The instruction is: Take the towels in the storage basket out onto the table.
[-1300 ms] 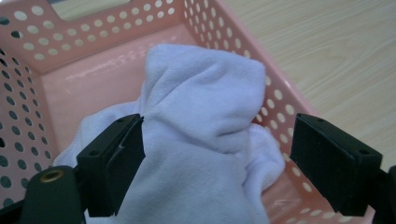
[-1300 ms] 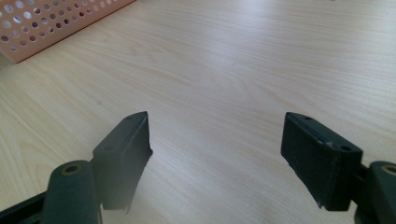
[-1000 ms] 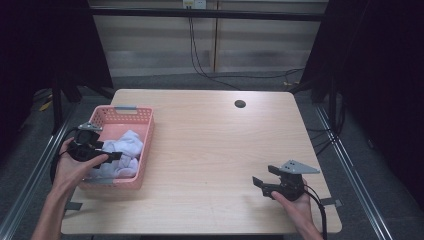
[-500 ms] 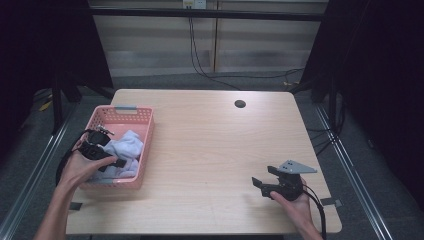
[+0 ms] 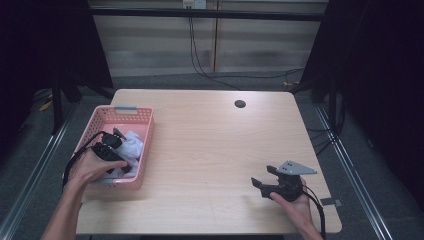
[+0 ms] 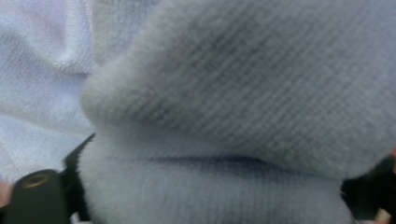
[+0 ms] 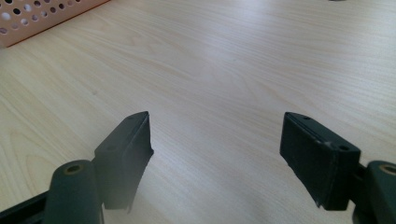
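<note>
At the left of the high view, the left gripper [image 5: 114, 145] was buried in pale, soft knitted cloth [image 5: 131, 145] inside the pink perforated plastic basket [image 5: 146, 131]; whether its jaws pinched it I cannot tell. Nothing was lifted out yet, and the right gripper [image 5: 262, 184], jaws spread, waited at lower right on the light wooden table [image 5: 210, 140]

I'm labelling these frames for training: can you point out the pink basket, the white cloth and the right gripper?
pink basket [image 5: 118, 110], high view, far rim.
white cloth [image 5: 132, 145], high view, bunched top fold inside the basket.
right gripper [image 7: 215, 158], right gripper view, gap midway between its open jaws.
</note>
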`<control>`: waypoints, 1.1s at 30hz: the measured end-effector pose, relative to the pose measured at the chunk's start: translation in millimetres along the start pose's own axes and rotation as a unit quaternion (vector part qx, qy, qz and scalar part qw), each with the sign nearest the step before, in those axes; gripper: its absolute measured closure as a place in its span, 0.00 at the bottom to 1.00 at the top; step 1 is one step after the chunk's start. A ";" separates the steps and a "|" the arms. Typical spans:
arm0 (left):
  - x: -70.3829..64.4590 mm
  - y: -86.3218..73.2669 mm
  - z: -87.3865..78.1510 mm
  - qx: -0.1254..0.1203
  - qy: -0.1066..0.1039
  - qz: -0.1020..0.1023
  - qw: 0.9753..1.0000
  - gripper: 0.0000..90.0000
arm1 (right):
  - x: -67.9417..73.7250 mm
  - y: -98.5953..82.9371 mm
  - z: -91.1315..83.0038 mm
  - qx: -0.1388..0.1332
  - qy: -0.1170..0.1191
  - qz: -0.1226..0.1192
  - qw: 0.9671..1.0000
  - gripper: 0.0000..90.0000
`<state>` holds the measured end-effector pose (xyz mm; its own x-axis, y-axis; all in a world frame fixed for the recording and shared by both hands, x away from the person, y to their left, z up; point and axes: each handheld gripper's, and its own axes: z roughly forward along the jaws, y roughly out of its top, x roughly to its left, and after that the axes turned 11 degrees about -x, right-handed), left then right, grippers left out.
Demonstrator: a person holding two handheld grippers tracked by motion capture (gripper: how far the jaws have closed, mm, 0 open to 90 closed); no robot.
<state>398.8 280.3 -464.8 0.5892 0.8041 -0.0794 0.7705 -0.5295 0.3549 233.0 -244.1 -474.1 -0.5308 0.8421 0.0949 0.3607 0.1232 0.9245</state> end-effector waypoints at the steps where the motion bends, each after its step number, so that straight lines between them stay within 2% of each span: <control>1: -0.3 0.3 -0.1 0.001 0.000 0.002 1.000 0.18 | 0.1 -0.1 -0.1 0.001 0.002 -0.001 1.000 0.28; 4: -0.8 1.6 0.8 0.006 0.005 0.001 1.000 0.23 | -0.4 -0.3 0.1 0.002 0.002 -0.001 1.000 0.28; 7: -0.5 2.5 -0.1 0.006 0.010 -0.013 1.000 0.30 | -0.4 0.0 0.5 0.001 0.000 -0.004 1.000 0.28; 9: -2.2 3.2 -1.1 0.009 0.013 -0.006 1.000 0.34 | 0.2 1.1 0.4 -0.003 -0.003 -0.006 1.000 0.28; 13: -1.7 2.4 -2.1 0.002 0.014 -0.015 1.000 0.41 | 0.4 1.4 1.9 -0.005 -0.004 -0.009 1.000 0.28; 23: -1.2 0.8 -7.3 -0.008 0.015 -0.022 1.000 0.48 | 0.6 2.1 3.2 -0.005 -0.001 -0.010 1.000 0.28; 25: 0.2 -0.9 -8.8 -0.019 0.013 -0.025 0.999 0.49 | 0.5 2.3 3.0 -0.005 -0.003 -0.007 1.000 0.28; 26: 0.2 -2.3 -9.6 -0.030 0.016 -0.038 0.999 0.49 | 0.2 2.2 3.2 -0.005 -0.003 -0.008 1.000 0.28; 28: 0.1 -2.4 -10.4 -0.030 0.013 -0.035 0.999 0.49 | 0.0 2.2 3.3 -0.005 -0.002 -0.007 1.000 0.28; 29: -0.5 -2.4 -12.5 -0.038 0.014 -0.043 0.998 0.49 | 0.0 1.9 3.9 -0.004 -0.003 -0.008 1.000 0.28; 33: -1.5 -1.6 -20.7 -0.047 0.012 -0.035 0.998 0.49 | 0.4 1.9 3.6 -0.003 -0.003 -0.008 1.000 0.28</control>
<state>391.7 285.5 -446.0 0.5272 0.8455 -0.0853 0.7831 -0.4443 0.4352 236.2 -241.6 -473.6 -0.5316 0.8433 0.0788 0.3474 0.1323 0.9284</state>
